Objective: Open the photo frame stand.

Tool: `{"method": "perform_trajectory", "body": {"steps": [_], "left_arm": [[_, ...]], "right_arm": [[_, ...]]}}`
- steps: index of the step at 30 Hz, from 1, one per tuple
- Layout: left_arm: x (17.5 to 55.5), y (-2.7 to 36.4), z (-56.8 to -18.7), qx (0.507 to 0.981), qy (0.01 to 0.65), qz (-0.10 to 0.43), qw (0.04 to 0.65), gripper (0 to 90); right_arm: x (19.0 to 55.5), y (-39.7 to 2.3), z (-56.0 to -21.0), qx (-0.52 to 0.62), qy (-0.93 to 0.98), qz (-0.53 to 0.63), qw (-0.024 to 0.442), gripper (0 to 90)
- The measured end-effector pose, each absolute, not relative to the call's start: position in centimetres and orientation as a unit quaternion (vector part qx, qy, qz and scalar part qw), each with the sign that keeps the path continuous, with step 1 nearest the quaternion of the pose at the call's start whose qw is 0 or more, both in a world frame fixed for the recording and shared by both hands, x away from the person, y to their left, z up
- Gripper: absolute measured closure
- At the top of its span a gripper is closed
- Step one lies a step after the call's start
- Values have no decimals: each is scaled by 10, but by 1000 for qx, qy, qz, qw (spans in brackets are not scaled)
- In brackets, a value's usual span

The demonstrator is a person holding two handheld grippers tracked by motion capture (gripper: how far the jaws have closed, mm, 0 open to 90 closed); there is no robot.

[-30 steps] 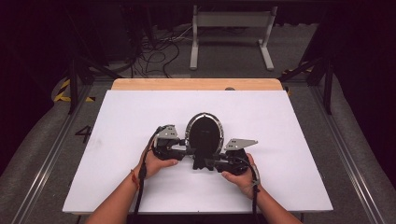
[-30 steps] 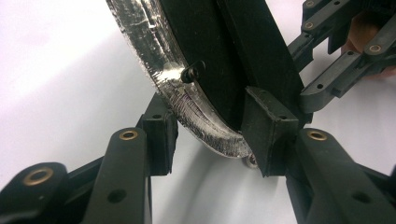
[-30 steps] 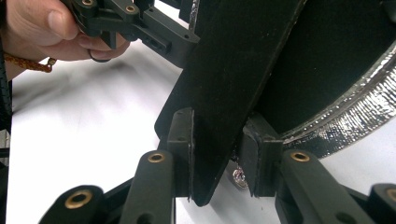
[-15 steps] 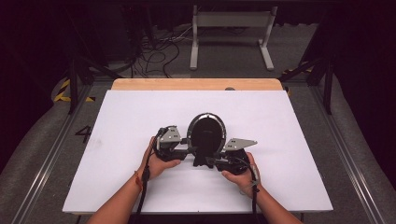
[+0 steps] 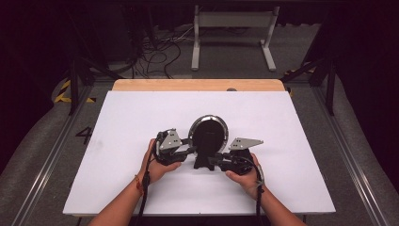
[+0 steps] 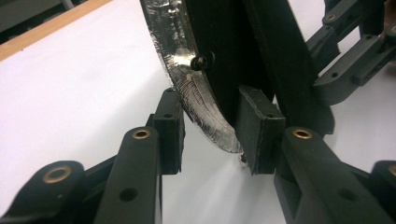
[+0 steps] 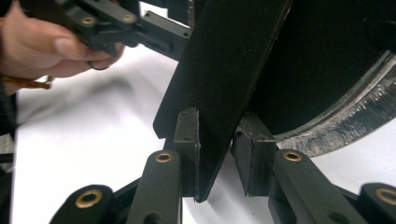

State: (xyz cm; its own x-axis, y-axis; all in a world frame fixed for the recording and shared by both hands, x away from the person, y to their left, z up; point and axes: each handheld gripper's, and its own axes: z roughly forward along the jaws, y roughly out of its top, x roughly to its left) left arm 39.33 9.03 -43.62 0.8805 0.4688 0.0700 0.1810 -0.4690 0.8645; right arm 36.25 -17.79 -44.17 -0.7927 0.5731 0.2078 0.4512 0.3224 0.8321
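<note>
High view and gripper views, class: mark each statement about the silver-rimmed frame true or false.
1. The frame stands on the white table. True.
2. The left gripper has its jaws around the black stand. False: they straddle the silver rim, and they have just been closing.
3. The right gripper has the black stand between its jaws. True; these too have just been closing.
4. The frame sits at the table's far edge. False: it is near the middle.

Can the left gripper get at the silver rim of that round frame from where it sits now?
Probably yes. The left gripper already straddles the silver rim of the round frame; its jaws have just been closing, with a gap on the left side. The right gripper works the black stand, clear of it.
</note>
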Motion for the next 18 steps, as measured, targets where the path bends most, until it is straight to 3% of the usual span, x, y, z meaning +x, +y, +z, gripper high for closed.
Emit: {"method": "perform_trajectory", "body": {"steps": [18], "left_arm": [[382,99,-436,856,162,152,467,704]], "right_arm": [[359,-176,-432,294,804,514,55,789]]}}
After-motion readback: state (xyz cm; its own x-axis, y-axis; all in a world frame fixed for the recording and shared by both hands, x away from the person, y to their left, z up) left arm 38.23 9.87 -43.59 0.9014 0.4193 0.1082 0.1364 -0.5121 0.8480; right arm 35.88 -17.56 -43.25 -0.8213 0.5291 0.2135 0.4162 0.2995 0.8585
